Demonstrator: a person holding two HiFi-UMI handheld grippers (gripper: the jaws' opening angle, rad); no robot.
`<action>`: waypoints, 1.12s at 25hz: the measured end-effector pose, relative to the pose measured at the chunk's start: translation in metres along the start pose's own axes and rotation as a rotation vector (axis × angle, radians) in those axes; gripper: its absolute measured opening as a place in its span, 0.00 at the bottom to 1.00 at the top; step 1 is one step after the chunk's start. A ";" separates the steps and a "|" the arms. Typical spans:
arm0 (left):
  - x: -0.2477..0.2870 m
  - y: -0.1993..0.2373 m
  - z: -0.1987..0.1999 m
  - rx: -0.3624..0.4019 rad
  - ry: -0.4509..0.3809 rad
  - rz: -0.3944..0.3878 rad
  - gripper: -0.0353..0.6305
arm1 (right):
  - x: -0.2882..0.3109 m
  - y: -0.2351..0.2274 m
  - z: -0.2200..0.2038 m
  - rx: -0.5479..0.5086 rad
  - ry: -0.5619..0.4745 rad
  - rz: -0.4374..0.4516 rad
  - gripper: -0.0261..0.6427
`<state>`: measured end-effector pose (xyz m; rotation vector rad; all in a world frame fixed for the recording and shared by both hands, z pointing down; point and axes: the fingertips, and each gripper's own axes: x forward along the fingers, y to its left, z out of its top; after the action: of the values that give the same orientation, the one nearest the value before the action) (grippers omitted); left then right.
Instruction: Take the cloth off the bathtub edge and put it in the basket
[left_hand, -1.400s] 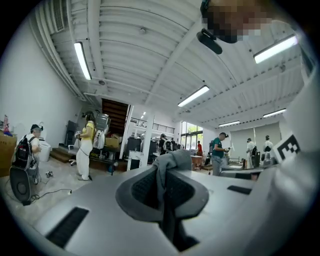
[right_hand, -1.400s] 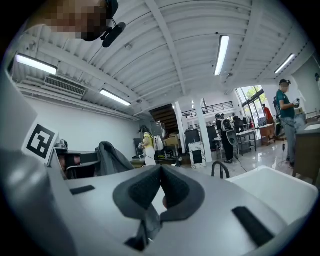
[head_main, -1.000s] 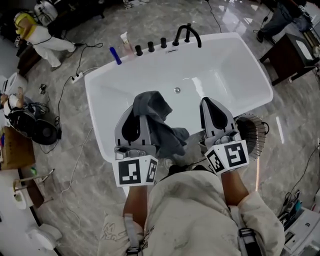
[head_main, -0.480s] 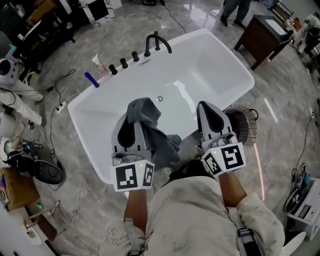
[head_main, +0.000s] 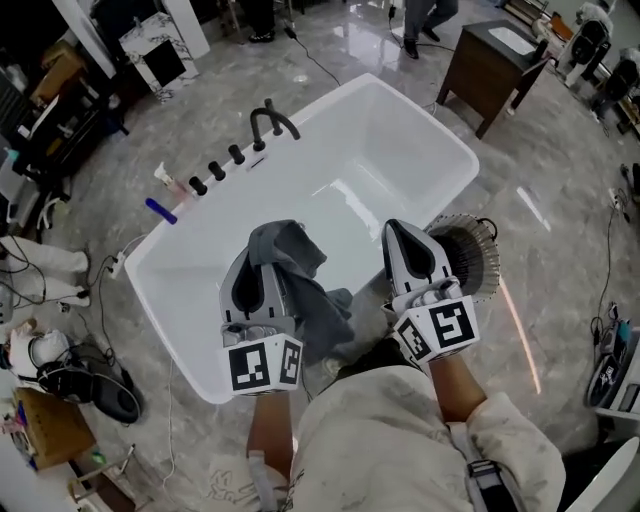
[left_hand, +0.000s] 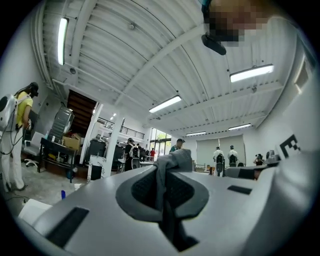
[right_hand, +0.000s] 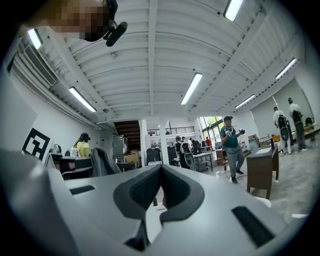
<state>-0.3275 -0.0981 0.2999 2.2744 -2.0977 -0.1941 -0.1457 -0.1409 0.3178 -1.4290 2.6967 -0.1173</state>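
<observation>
Now gray cloth (head_main: 305, 298) pinched in left claw (head_main: 268, 252), hanging above bathtub (head_main: 360, 150); right claw (head_main: 398, 230) clenched, empty.

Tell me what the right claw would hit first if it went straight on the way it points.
Probably nothing close. The right claw points level out over the white freestanding bathtub, seemingly above its rim, so the way looks free as far as shown, though depth is unclear.

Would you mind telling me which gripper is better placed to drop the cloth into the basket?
Left. The left gripper is shut on the grey cloth. The right gripper sits nearer the wire basket, but its jaws are closed and empty.
</observation>
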 end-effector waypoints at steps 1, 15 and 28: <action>0.007 -0.009 -0.001 0.003 0.003 -0.005 0.07 | -0.003 -0.011 0.002 0.004 -0.003 -0.010 0.02; 0.102 -0.154 -0.003 0.007 0.002 -0.193 0.07 | -0.056 -0.177 0.033 0.028 -0.062 -0.233 0.02; 0.184 -0.333 -0.017 0.012 0.012 -0.413 0.07 | -0.146 -0.341 0.053 0.056 -0.119 -0.469 0.02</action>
<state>0.0181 -0.2538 0.2666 2.6803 -1.6014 -0.1780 0.2220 -0.2124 0.3079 -1.9514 2.2014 -0.1309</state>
